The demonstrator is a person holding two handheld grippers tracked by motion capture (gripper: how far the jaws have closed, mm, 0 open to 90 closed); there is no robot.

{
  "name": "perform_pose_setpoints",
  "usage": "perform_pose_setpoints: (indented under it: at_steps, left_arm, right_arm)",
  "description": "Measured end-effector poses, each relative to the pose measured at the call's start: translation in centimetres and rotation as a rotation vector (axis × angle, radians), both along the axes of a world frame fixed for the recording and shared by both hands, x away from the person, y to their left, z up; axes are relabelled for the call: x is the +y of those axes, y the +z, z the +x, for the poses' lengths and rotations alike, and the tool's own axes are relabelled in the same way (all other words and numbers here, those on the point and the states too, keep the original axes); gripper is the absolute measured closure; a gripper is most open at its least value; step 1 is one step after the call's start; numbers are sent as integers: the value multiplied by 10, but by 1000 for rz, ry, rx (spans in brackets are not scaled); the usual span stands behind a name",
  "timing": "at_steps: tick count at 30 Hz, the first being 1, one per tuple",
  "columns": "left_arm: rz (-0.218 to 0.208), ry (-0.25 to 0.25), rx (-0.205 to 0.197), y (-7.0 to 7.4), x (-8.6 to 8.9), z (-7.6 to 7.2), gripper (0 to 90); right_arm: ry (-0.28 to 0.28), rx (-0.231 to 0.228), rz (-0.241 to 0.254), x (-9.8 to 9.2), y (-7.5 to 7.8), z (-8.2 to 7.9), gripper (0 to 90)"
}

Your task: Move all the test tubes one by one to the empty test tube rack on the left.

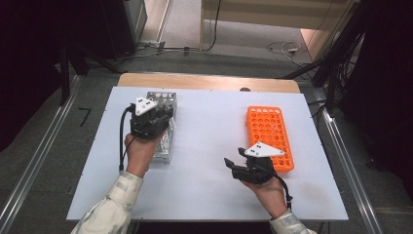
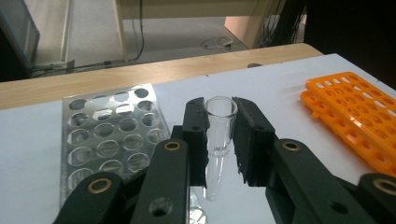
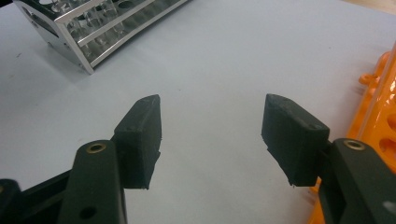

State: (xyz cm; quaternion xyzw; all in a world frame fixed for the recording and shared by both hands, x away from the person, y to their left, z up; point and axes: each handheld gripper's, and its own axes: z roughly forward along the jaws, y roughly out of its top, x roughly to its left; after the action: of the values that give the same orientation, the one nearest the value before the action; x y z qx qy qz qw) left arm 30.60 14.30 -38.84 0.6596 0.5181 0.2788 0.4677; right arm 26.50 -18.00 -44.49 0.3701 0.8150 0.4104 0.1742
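**You hold a little tube over the clear rack**

The big white table (image 1: 209, 146) lies in front of you, with a strip of brown wood along its far edge. On your left side stands the clear rack (image 2: 112, 135), full of round holes. On your right side lies the orange rack (image 1: 269, 136), with many small holes in rows.

Your left gripper (image 2: 219, 140) is up above the clear rack. Its two black jaws squeeze a small clear tube (image 2: 218, 144) between them. The tube stands up straight, with its open mouth on top and its pointy tip hanging down below the jaws. The tip is in the air, just beside the clear rack and not in any hole.

Your right gripper (image 3: 212, 140) sits low over the bare table, just beside the near end of the orange rack. Its jaws are spread apart and nothing is between them.
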Motion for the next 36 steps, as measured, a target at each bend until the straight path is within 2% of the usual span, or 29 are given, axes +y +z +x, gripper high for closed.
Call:
perform_pose_setpoints:
  at_steps: [6,14,22,28,31,36]
  left_arm:
    - [4,29,1,-1,7,0,749]
    - [35,49,9,-8,10,1,749]
    - [81,38,35,-23,5,1,748]
    - [96,28,66,-32,3,0,746]
    - [76,21,82,-35,4,0,718]
    - [45,20,69,-32,5,-1,652]
  right_arm:
    - [-2,2,2,0,0,0,364]
    - [-1,2,1,0,0,0,364]
    - [0,6,-2,1,-1,0,364]
    - [1,7,-5,1,-1,0,365]
    - [2,7,-5,1,-2,0,365]
    - [-6,7,0,0,-1,0,365]
